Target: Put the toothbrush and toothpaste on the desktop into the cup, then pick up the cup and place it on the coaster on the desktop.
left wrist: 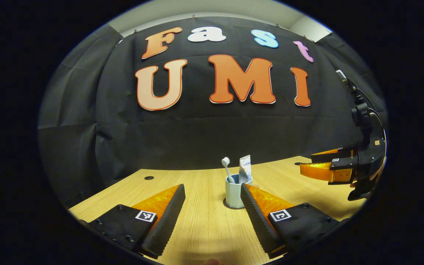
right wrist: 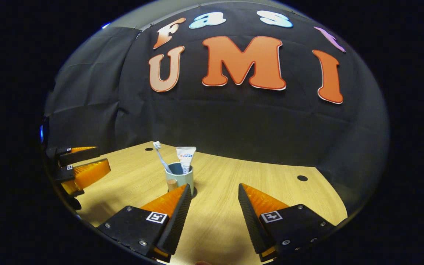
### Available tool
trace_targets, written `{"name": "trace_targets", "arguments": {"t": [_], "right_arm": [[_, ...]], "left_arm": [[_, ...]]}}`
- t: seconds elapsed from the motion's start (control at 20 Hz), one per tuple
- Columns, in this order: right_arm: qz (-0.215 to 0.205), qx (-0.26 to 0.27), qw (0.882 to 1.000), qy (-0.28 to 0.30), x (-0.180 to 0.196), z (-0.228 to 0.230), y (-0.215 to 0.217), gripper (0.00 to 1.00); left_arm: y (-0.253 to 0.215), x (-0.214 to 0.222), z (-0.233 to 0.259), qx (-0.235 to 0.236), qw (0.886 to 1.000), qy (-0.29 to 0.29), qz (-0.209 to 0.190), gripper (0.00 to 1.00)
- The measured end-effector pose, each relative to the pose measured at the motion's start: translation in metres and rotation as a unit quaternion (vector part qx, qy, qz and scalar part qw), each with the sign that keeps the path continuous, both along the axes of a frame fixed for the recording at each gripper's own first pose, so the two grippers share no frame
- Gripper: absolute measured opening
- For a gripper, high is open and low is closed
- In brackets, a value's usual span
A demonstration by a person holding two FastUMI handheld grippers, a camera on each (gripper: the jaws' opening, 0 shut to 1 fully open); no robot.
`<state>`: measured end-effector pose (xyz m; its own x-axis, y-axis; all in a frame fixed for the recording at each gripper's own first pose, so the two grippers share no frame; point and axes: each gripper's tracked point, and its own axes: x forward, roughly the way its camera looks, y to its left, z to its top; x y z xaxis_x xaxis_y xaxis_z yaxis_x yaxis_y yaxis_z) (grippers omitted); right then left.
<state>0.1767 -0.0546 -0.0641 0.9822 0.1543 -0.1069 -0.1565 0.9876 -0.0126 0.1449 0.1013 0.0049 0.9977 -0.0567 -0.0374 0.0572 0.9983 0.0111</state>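
A pale blue cup (left wrist: 234, 195) stands upright on the wooden desktop (left wrist: 204, 228), just ahead of my left gripper (left wrist: 212, 186), whose fingers stand open on either side of the view. A white toothbrush (left wrist: 226, 167) and a toothpaste tube (left wrist: 245, 168) stick up out of the cup. In the right gripper view the cup (right wrist: 179, 179) sits just beyond the left fingertip of my right gripper (right wrist: 214, 186), which is open and empty. The toothbrush (right wrist: 160, 156) leans left and the toothpaste (right wrist: 185, 158) stands upright. A dark rim shows around the cup's base; coaster or shadow, I cannot tell.
A small tan round piece (right wrist: 171, 183) sits against the cup's near side. The right gripper (left wrist: 306, 162) hovers at the desk's right edge; the left gripper (right wrist: 102, 156) shows at the far left. Cable holes (left wrist: 148, 177) (right wrist: 302, 178) dot the desktop. Black cloth walls the back.
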Motion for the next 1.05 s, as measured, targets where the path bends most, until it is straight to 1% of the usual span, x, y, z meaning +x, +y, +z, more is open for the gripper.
{"name": "trace_targets", "arguments": {"t": [0.2,0.35,0.4,0.5,0.55,0.7,0.75,0.8,0.95,1.05], "right_arm": [[-0.033,0.019,0.998,-0.039,-0.017,0.013,-0.03,0.77],[-0.067,0.018,0.996,-0.06,-0.024,0.017,-0.053,0.77],[-0.074,0.017,0.995,-0.067,-0.027,0.019,-0.058,0.77],[-0.082,0.02,0.993,-0.077,-0.035,0.022,-0.065,0.77],[-0.084,0.024,0.993,-0.083,-0.038,0.023,-0.067,0.77],[-0.096,0.033,0.99,-0.1,-0.046,0.03,-0.074,0.77],[-0.096,0.037,0.989,-0.108,-0.047,0.033,-0.074,0.77],[-0.097,0.04,0.988,-0.111,-0.048,0.035,-0.073,0.77],[-0.101,0.04,0.988,-0.111,-0.05,0.031,-0.074,0.77],[-0.094,0.043,0.989,-0.109,-0.051,0.03,-0.069,0.77]], "left_arm": [[-0.025,-0.002,0.02,-0.008,1.0,-0.023,-0.015,0.97],[-0.036,-0.004,0.031,-0.007,0.999,-0.041,-0.017,0.98],[-0.04,-0.005,0.034,-0.007,0.999,-0.045,-0.017,0.96],[-0.045,-0.007,0.039,-0.007,0.999,-0.051,-0.014,0.97],[-0.047,-0.007,0.04,-0.008,0.998,-0.054,-0.014,0.96],[-0.052,-0.01,0.047,-0.005,0.997,-0.07,-0.01,0.96],[-0.054,-0.012,0.05,-0.003,0.997,-0.076,-0.01,0.97],[-0.055,-0.013,0.052,-0.003,0.997,-0.081,-0.01,0.96],[-0.055,-0.017,0.059,-0.005,0.995,-0.096,-0.007,0.96],[-0.052,-0.02,0.062,-0.006,0.994,-0.106,-0.003,0.97]]}}
